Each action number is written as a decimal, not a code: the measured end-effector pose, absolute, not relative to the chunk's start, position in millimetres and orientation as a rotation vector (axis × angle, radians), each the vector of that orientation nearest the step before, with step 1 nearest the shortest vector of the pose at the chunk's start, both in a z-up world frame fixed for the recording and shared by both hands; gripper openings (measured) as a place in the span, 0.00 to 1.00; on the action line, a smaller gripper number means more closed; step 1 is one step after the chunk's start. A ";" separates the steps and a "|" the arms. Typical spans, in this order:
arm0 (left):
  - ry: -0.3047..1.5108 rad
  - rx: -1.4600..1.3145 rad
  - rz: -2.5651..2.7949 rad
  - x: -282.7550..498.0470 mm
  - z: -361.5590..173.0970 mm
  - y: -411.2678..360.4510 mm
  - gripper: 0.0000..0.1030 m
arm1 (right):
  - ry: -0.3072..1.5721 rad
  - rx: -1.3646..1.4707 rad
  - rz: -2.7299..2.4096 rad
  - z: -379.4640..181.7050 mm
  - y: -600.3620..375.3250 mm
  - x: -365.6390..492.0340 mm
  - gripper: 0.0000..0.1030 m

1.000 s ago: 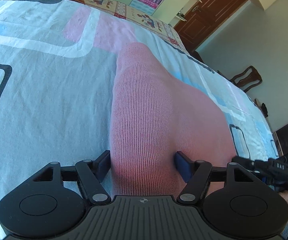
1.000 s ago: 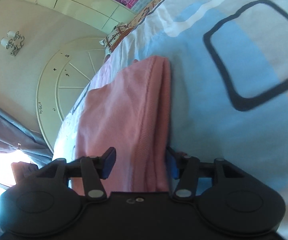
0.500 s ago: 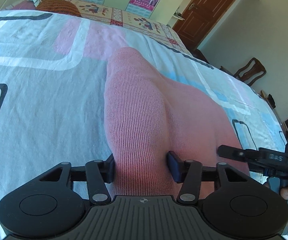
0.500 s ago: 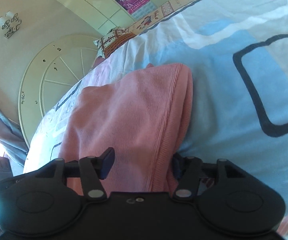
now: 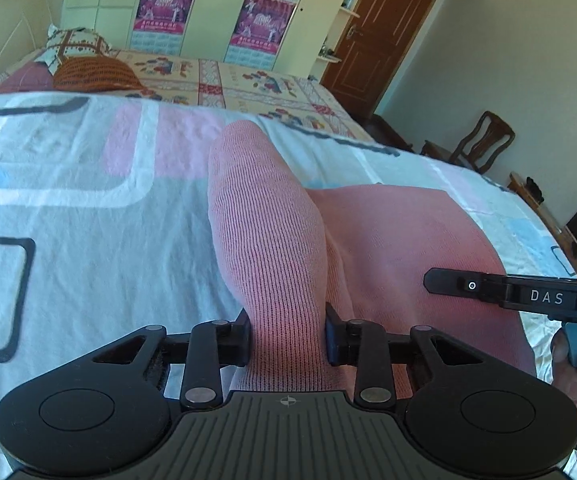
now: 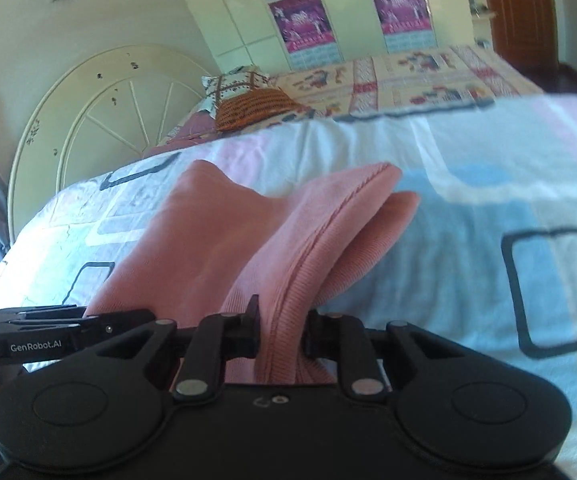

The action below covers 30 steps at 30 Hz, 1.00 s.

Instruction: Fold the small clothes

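A pink knit garment lies on the patterned bedspread. My left gripper holds a raised ridge of it; the jaws are closing, and both pads press the knit between them. In the right wrist view the garment is lifted at its ribbed edge. There my right gripper pinches that edge, its jaws also closing on the cloth. The lifted part hangs in a fold above the bed. The right gripper's black body shows at the right of the left wrist view, held by a hand.
The bedspread spreads wide around the garment. At the far end are an orange pillow, a second quilt and a cream headboard. Wardrobe doors with posters, a brown door and a wooden chair stand beyond.
Both grippers' jaws have narrowed onto the pink cloth and both hands have risen, pulling the garment's edges up off the bed. The right gripper has rolled, so its view now sits level.
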<state>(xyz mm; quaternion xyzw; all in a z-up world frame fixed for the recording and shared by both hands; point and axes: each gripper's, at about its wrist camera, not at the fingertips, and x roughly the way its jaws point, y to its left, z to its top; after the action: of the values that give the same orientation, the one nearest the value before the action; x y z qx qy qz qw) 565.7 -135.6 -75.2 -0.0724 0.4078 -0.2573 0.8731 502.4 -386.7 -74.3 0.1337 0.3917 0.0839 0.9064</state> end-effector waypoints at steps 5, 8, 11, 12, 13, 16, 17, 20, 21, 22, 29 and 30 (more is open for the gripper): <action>0.811 -0.154 -0.512 558.9 -59.4 -92.7 0.31 | 0.779 0.232 0.207 -57.2 -351.6 504.8 0.17; 0.801 -0.156 -0.477 555.8 -54.4 -53.4 0.31 | 0.777 0.226 0.244 -54.0 -321.2 513.9 0.17; 0.801 -0.164 -0.432 551.8 -53.3 -7.5 0.31 | 0.780 0.224 0.285 -55.4 -283.3 523.9 0.17; 0.803 -0.168 -0.413 550.4 -54.0 10.2 0.31 | 0.781 0.223 0.303 -56.6 -269.0 527.5 0.17; 0.805 -0.170 -0.398 549.1 -54.8 26.0 0.31 | 0.783 0.222 0.319 -58.3 -255.0 530.4 0.17; 0.809 -0.175 -0.356 546.0 -58.5 74.1 0.31 | 0.798 0.222 0.360 -65.8 -213.4 540.2 0.17; 0.811 -0.176 -0.346 545.2 -59.8 88.0 0.31 | 0.804 0.222 0.374 -68.4 -198.9 542.9 0.17; 0.816 -0.178 -0.316 543.9 -65.9 126.8 0.31 | 0.822 0.226 0.405 -75.7 -163.1 549.9 0.17; 0.819 -0.181 -0.309 544.1 -68.5 137.3 0.31 | 0.828 0.227 0.412 -77.1 -152.9 551.6 0.17; 0.822 -0.185 -0.303 544.2 -71.6 147.1 0.31 | 0.832 0.226 0.417 -79.2 -144.7 553.5 0.17; 0.895 -0.230 -0.291 553.3 -109.7 184.3 0.36 | 0.906 0.250 0.379 -109.3 -115.1 560.9 0.17; 0.899 -0.242 -0.291 553.6 -115.3 185.7 0.41 | 0.928 0.254 0.353 -118.1 -115.3 562.0 0.18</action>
<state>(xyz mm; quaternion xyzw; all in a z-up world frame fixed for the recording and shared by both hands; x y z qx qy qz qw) 553.6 185.7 -115.3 -0.1163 0.4320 -0.1397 0.8834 562.0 -115.3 -118.1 0.1217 0.4441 0.1690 0.8714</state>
